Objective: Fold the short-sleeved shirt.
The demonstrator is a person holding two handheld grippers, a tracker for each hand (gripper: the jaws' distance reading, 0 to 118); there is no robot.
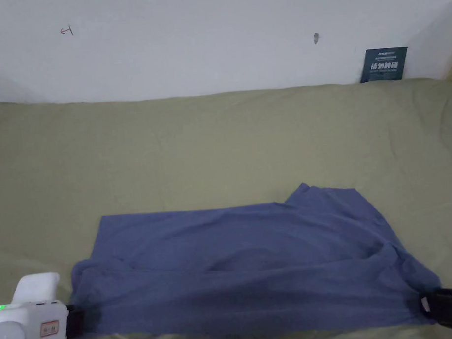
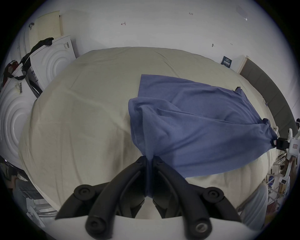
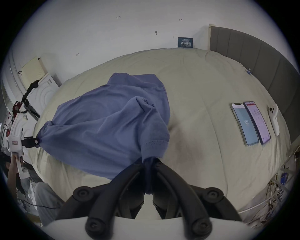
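Observation:
A blue short-sleeved shirt (image 1: 243, 265) stretches sideways across the near part of the bed, its far edge resting on the sheet and its near edge lifted. My left gripper (image 1: 74, 321) is shut on the shirt's near left corner; in the left gripper view the cloth (image 2: 186, 123) bunches between the closed jaws of the left gripper (image 2: 150, 158). My right gripper (image 1: 425, 306) is shut on the near right corner, and in the right gripper view the sleeve hem (image 3: 154, 144) hangs just above the right gripper (image 3: 148, 160). Each gripper view also shows the other gripper farther off.
The bed is covered by an olive-beige sheet (image 1: 208, 144) and runs back to a white wall. Two phones (image 3: 250, 123) and a white controller (image 3: 274, 120) lie on the bed's right side. A grey headboard (image 3: 253, 65) stands at the right; white boxes (image 2: 52, 61) at the left.

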